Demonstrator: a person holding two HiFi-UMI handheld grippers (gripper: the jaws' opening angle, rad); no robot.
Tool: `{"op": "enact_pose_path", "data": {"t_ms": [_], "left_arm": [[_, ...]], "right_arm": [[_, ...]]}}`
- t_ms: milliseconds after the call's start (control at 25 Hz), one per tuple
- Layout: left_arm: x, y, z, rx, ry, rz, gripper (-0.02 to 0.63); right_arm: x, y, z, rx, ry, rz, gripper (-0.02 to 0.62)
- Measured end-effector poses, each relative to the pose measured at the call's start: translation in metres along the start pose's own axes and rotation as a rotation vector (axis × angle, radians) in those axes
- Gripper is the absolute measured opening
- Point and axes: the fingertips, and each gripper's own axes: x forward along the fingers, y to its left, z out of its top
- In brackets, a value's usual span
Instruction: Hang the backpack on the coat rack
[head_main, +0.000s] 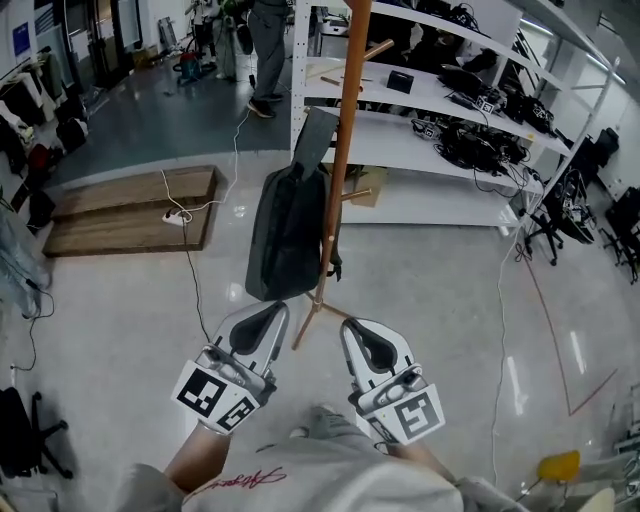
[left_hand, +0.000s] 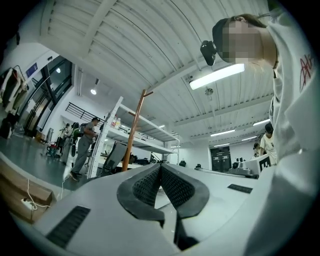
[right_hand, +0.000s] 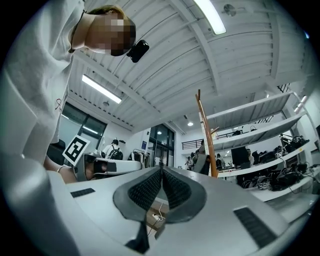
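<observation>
A dark grey backpack (head_main: 288, 235) hangs against the wooden pole of the coat rack (head_main: 340, 150), just above the floor; I cannot see which peg holds it. My left gripper (head_main: 272, 310) and right gripper (head_main: 352, 328) are side by side in front of the rack's legs, apart from the backpack. Both are shut with nothing between their pads. In the left gripper view the fingertips (left_hand: 160, 166) meet, with the coat rack (left_hand: 133, 132) and backpack (left_hand: 114, 156) beyond. The right gripper view shows its closed tips (right_hand: 161, 170), the rack (right_hand: 206, 137) and the backpack (right_hand: 202, 162).
White shelving (head_main: 440, 100) loaded with dark equipment stands right behind the rack. A low wooden platform (head_main: 130, 205) with a power strip and cable (head_main: 175, 215) lies at the left. A person (head_main: 268, 50) stands far back. Office chairs (head_main: 545, 230) are at the right.
</observation>
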Motion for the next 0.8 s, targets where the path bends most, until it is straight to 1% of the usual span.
{"op": "enact_pose_path", "data": {"t_ms": [120,320,440,560,800], "left_arm": [[-0.006,-0.014,0.000,-0.003,0.002,-0.007,0.017],[-0.005,-0.031,-0.005,-0.027,0.016,0.000,0.017],[-0.001,-0.042,-0.005,-0.021,0.016,-0.004,0.017],[0.003,-0.049,-0.005,-0.015,0.013,0.000,0.017],[0.003,-0.056,-0.013,-0.025,0.026,0.012,0.017]], "right_arm": [[-0.007,0.004,0.001,0.025,0.007,-0.001,0.021],[-0.015,0.007,0.004,0.026,0.025,0.021,0.020],[-0.021,0.004,0.006,0.010,0.033,0.024,0.020],[-0.026,-0.001,0.007,0.002,0.028,0.028,0.020],[-0.033,-0.003,0.001,0.032,0.041,0.028,0.020]]}}
